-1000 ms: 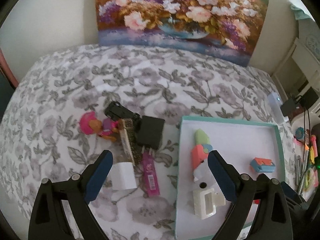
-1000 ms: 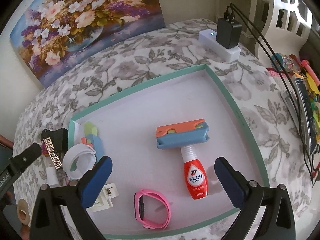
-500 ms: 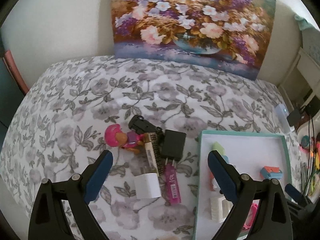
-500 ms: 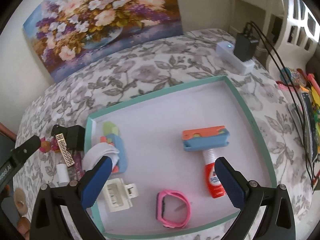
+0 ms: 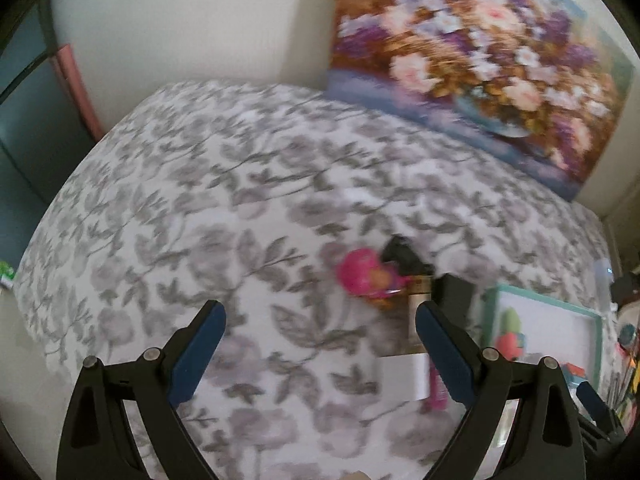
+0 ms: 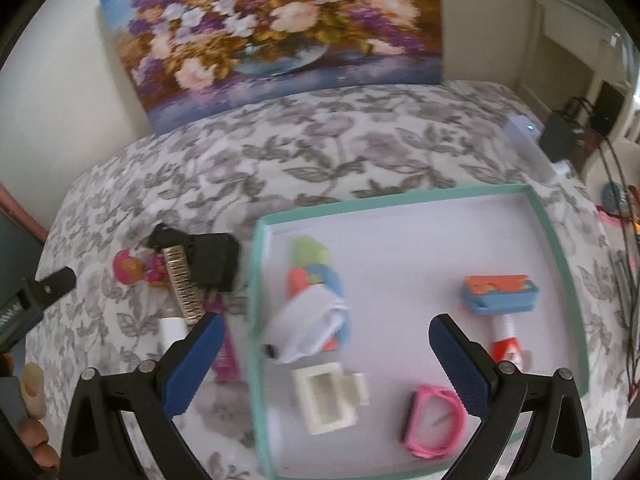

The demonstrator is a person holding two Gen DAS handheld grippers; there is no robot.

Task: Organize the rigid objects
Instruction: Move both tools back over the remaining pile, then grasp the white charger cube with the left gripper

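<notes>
Grey-flowered bedding (image 6: 360,148) carries a teal tray (image 6: 256,280), and just left of it lies a small pile with a stiff, light black charger (image 6: 214,262), best pinched across its flat sides; both grippers (image 5: 320,354) (image 6: 326,364) gape wide, empty.

Left wrist view smeared throughout by motion. Pink doll (image 5: 366,278) showed as a blur, face and limbs unreadable. White block (image 5: 404,376) partly covered by the left gripper (image 5: 318,354) finger (image 5: 446,354). Teal tray (image 5: 540,300) cut off at the right edge, its contents mere colour patches. In the right wrist view, the red bottle (image 6: 506,342) label was too blurred to read, its lower end hidden behind a finger (image 6: 460,368). Magenta packet (image 6: 224,350) half hidden likewise.
</notes>
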